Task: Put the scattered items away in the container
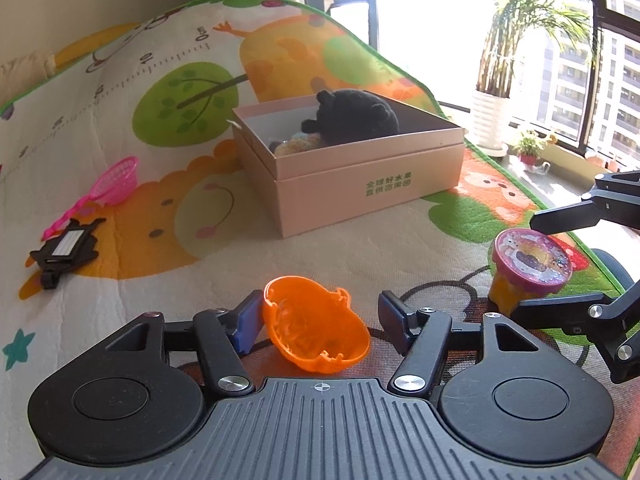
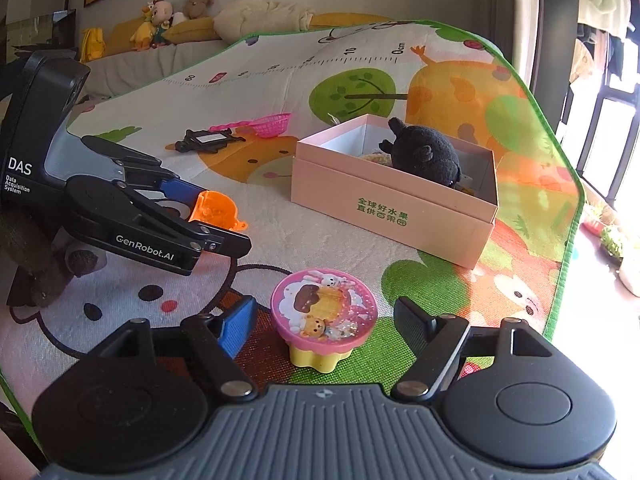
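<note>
An orange plastic shell (image 1: 316, 324) lies on the play mat between the open fingers of my left gripper (image 1: 320, 320); it also shows in the right wrist view (image 2: 216, 210). A yellow cup toy with a pink lid (image 2: 324, 316) stands between the open fingers of my right gripper (image 2: 324, 320), untouched on the right side; it also shows in the left wrist view (image 1: 528, 272). The pink box (image 1: 360, 176) (image 2: 400, 208) stands further back, holding a black plush toy (image 1: 356, 116) (image 2: 428, 152).
A pink toy net (image 1: 108, 188) (image 2: 264, 124) and a black flat toy (image 1: 64, 250) (image 2: 208, 138) lie on the mat to the left. Potted plants (image 1: 492, 120) stand by the window. Stuffed toys (image 2: 160, 16) sit on the sofa behind.
</note>
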A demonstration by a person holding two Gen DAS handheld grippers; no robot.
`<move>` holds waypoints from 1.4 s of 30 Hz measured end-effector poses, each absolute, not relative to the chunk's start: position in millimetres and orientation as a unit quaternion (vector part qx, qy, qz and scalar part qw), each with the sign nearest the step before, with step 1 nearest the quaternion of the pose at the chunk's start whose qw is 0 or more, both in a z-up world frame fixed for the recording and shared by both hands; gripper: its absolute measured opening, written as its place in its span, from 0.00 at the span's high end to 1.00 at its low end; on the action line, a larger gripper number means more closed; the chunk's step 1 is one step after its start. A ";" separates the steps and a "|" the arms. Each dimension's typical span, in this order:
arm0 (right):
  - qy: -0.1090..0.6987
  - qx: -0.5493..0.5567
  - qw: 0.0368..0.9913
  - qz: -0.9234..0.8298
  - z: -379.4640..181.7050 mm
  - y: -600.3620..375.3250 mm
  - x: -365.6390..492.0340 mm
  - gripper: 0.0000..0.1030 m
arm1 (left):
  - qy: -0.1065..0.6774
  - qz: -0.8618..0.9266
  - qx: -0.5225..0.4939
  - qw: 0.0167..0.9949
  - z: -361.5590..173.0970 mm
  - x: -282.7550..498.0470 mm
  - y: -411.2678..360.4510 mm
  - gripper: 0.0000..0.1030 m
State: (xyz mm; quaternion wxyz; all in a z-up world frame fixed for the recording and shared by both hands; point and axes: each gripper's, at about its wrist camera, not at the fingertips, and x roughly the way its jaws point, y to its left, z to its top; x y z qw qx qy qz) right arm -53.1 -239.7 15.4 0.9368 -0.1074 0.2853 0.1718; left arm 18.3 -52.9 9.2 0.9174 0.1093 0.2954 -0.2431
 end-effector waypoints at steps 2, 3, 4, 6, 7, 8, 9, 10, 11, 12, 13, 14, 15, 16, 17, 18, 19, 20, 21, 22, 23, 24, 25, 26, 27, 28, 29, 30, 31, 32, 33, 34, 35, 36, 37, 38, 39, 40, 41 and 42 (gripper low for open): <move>0.283 -0.112 0.937 0.172 15.1 -238.7 -53.2 0.24 | 0.296 -0.246 0.113 0.916 8.8 16.6 -53.6 0.43; 0.282 -0.114 0.937 0.171 14.9 -238.2 -53.5 0.25 | 0.297 -0.248 0.114 0.915 8.8 15.3 -53.9 0.44; 0.281 -0.116 0.937 0.170 14.7 -237.7 -53.6 0.25 | 0.297 -0.249 0.114 0.915 8.9 14.1 -54.1 0.45; 0.282 -0.120 0.937 0.167 14.2 -237.3 -53.3 0.27 | 0.297 -0.254 0.113 0.914 9.6 11.0 -54.3 0.50; 0.284 -0.121 0.936 0.167 13.9 -237.4 -52.9 0.33 | 0.297 -0.255 0.113 0.913 9.9 9.7 -54.5 0.51; 0.288 -0.121 0.935 0.168 13.7 -237.8 -52.2 0.37 | 0.297 -0.257 0.114 0.913 10.2 8.1 -54.9 0.52; 0.291 -0.120 0.934 0.168 13.4 -238.1 -51.5 0.43 | 0.296 -0.258 0.116 0.912 10.4 6.8 -55.5 0.54; 0.294 -0.118 0.934 0.167 13.1 -238.5 -51.3 0.43 | 0.296 -0.259 0.117 0.912 10.5 6.1 -55.8 0.54; 0.294 -0.118 0.934 0.167 12.6 -238.7 -51.5 0.43 | 0.296 -0.260 0.117 0.912 10.5 5.6 -56.1 0.53; 0.295 -0.119 0.933 0.166 12.1 -238.8 -51.4 0.44 | 0.296 -0.262 0.118 0.911 10.0 5.5 -56.4 0.49; 0.295 -0.120 0.933 0.166 11.7 -238.8 -51.6 0.44 | 0.299 -0.265 0.120 0.909 9.3 5.7 -56.9 0.45; 0.295 -0.121 0.933 0.166 11.4 -238.8 -52.2 0.44 | 0.302 -0.266 0.122 0.907 8.5 5.5 -57.5 0.34; 0.294 -0.123 0.933 0.165 11.0 -238.9 -53.2 0.43 | 0.307 -0.266 0.126 0.905 7.7 4.2 -58.4 0.25; 0.293 -0.125 0.933 0.164 10.8 -239.1 -54.1 0.43 | 0.311 -0.267 0.129 0.903 7.4 2.5 -58.9 0.22; 0.293 -0.126 0.933 0.164 10.6 -239.6 -54.7 0.43 | 0.313 -0.271 0.131 0.901 7.6 0.0 -59.1 0.21; 0.293 -0.126 0.933 0.164 10.1 -240.2 -55.1 0.40 | 0.315 -0.277 0.130 0.898 8.1 -2.5 -58.9 0.20; 0.294 -0.126 0.933 0.164 9.3 -240.7 -55.4 0.36 | 0.316 -0.282 0.127 0.897 8.8 -4.9 -58.4 0.19; 0.294 -0.126 0.933 0.163 8.1 -241.2 -55.2 0.34 | 0.318 -0.288 0.123 0.895 9.4 -7.1 -58.0 0.18; 0.295 -0.127 0.933 0.160 6.4 -241.5 -54.7 0.32 | 0.320 -0.296 0.118 0.892 10.2 -9.7 -58.0 0.18; 0.297 -0.128 0.933 0.157 4.4 -241.8 -53.8 0.29 | 0.321 -0.305 0.115 0.889 10.7 -11.8 -58.4 0.18; 0.300 -0.129 0.933 0.151 1.9 -242.5 -52.5 0.28 | 0.322 -0.313 0.113 0.886 11.0 -13.5 -59.0 0.18; 0.303 -0.129 0.933 0.144 -0.4 -243.8 -51.1 0.26 | 0.324 -0.323 0.109 0.882 10.8 -16.2 -61.2 0.17; 0.304 -0.125 0.934 0.140 -1.7 -245.7 -50.2 0.21 | 0.325 -0.332 0.106 0.879 10.6 -18.1 -62.9 0.17; 0.305 -0.120 0.935 0.137 -2.1 -247.9 -49.6 0.19 | 0.327 -0.341 0.104 0.875 10.1 -19.9 -65.0 0.17; 0.306 -0.116 0.935 0.135 -2.4 -250.5 -48.8 0.17 | 0.328 -0.351 0.104 0.871 9.4 -22.7 -68.3 0.17; 0.308 -0.113 0.935 0.134 -2.7 -252.6 -48.2 0.15 | 0.329 -0.360 0.104 0.867 8.9 -24.8 -70.5 0.17; 0.308 -0.111 0.936 0.132 -3.1 -254.0 -47.7 0.14 | 0.330 -0.368 0.107 0.863 8.3 -26.7 -72.8 0.16; 0.309 -0.109 0.936 0.129 -3.9 -255.5 -46.8 0.11 | 0.329 -0.376 0.113 0.859 7.8 -29.5 -75.3 0.15; 0.309 -0.107 0.936 0.126 -4.8 -256.8 -46.1 0.07 | 0.328 -0.380 0.120 0.857 7.5 -31.3 -77.3 0.14; 0.310 -0.104 0.937 0.123 -5.4 -258.1 -45.5 0.06 | 0.326 -0.380 0.127 0.857 7.4 -32.6 -78.1 0.11; 0.313 -0.099 0.937 0.121 -6.1 -259.6 -44.6 0.03 | 0.324 -0.373 0.134 0.859 7.7 -33.8 -78.6 0.09; 0.315 -0.092 0.937 0.120 -6.8 -261.2 -43.4 0.02 | 0.323 -0.366 0.136 0.862 7.9 -33.7 -77.9 0.09; 0.318 -0.085 0.937 0.119 -7.4 -262.7 -42.1 0.01 | 0.324 -0.358 0.135 0.865 8.2 -32.7 -76.3 0.09; 0.323 -0.077 0.936 0.118 -8.2 -264.9 -40.4 0.00 | 0.324 -0.350 0.132 0.869 8.6 -31.6 -74.2 0.08; 0.327 -0.068 0.935 0.120 -8.9 -267.2 -38.7 0.00 | 0.324 -0.341 0.128 0.873 9.1 -30.1 -71.9 0.08; 0.331 -0.061 0.934 0.121 -9.2 -269.0 -37.2 0.00 | 0.325 -0.330 0.123 0.878 9.5 -28.3 -69.9 0.07; 0.337 -0.052 0.932 0.122 -9.6 -270.9 -35.6 0.00 | 0.325 -0.315 0.117 0.884 9.9 -25.8 -67.4 0.07; 0.341 -0.044 0.931 0.124 -10.0 -272.6 -34.3 0.00 | 0.327 -0.299 0.110 0.890 9.9 -21.9 -65.1 0.07; 0.342 -0.042 0.931 0.125 -10.2 -273.3 -34.0 0.00 | 0.329 -0.287 0.104 0.893 9.4 -18.5 -63.6 0.07; 0.341 -0.043 0.931 0.125 -10.5 -272.5 -34.6 0.00 | 0.332 -0.272 0.096 0.898 9.2 -13.7 -61.1 0.07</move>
